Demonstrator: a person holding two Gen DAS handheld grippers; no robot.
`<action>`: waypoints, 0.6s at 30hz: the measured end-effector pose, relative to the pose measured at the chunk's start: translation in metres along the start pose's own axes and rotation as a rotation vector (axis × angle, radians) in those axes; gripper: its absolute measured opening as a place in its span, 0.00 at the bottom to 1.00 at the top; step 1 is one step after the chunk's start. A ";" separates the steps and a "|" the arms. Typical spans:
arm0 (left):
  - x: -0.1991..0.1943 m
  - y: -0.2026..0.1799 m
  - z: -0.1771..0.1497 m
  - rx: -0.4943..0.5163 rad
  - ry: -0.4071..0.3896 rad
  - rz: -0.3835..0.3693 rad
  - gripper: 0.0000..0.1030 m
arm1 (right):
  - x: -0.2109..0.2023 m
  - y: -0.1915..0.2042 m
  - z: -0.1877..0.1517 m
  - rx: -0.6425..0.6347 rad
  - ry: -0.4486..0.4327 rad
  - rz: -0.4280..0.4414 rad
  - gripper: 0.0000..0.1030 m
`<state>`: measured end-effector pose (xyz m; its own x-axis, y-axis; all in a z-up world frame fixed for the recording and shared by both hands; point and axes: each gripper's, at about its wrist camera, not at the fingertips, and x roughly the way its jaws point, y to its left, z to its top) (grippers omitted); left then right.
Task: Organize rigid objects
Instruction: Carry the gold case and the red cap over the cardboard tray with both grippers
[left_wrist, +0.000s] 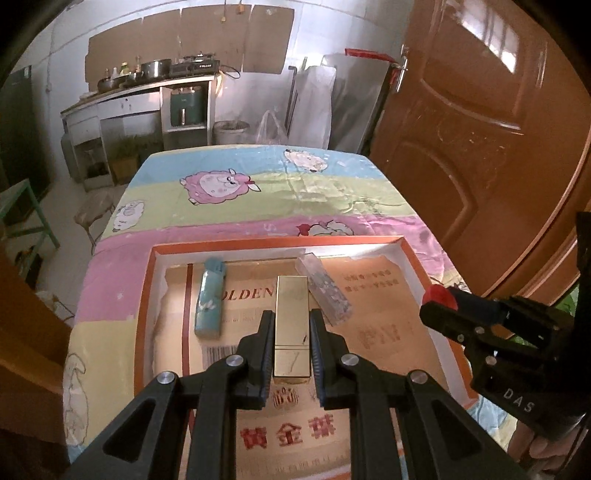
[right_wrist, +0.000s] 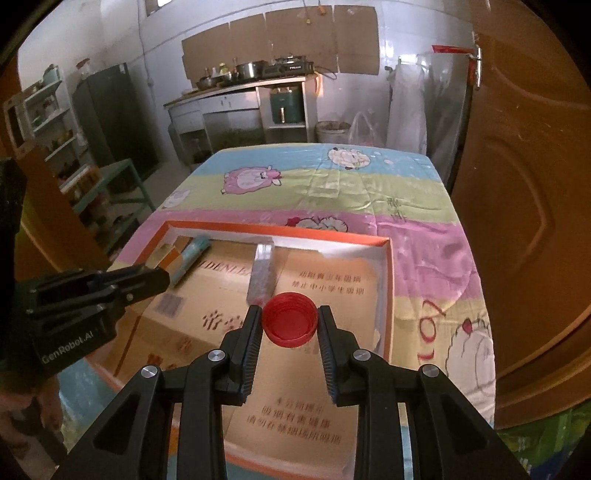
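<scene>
The right gripper (right_wrist: 290, 326) pinches a round red plastic bottle cap (right_wrist: 290, 325) between its black ribbed fingers (right_wrist: 251, 339), the cap's hollow side facing the camera. It hangs over a shallow orange-rimmed white box (right_wrist: 388, 295) lined with brown printed cardboard (right_wrist: 325, 288). Just beyond the cap a clear, glittery rectangular tube (right_wrist: 262, 273) lies on the cardboard. Toward the box's far left corner lies a light blue oblong case (right_wrist: 192, 260). The left gripper (right_wrist: 162, 277), black, reaches in from the left, its tip near the blue case and a gold-coloured object (right_wrist: 162, 256) at it. The box sits on a table covered by a pastel striped cloth with cartoon sheep (right_wrist: 332, 184).
</scene>
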<state>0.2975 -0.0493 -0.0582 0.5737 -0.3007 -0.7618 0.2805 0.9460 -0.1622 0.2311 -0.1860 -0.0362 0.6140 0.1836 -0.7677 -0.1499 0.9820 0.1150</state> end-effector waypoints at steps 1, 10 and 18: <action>0.003 0.000 0.002 0.000 0.004 0.003 0.18 | 0.004 -0.002 0.003 -0.001 0.002 -0.001 0.30; 0.035 0.005 0.022 -0.011 0.051 0.016 0.18 | 0.036 -0.017 0.023 -0.003 0.033 -0.001 0.30; 0.061 0.007 0.026 -0.019 0.096 0.016 0.18 | 0.067 -0.031 0.033 0.017 0.070 0.004 0.30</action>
<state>0.3548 -0.0638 -0.0899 0.5009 -0.2739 -0.8211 0.2571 0.9529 -0.1610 0.3027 -0.2031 -0.0706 0.5579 0.1843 -0.8092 -0.1386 0.9820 0.1281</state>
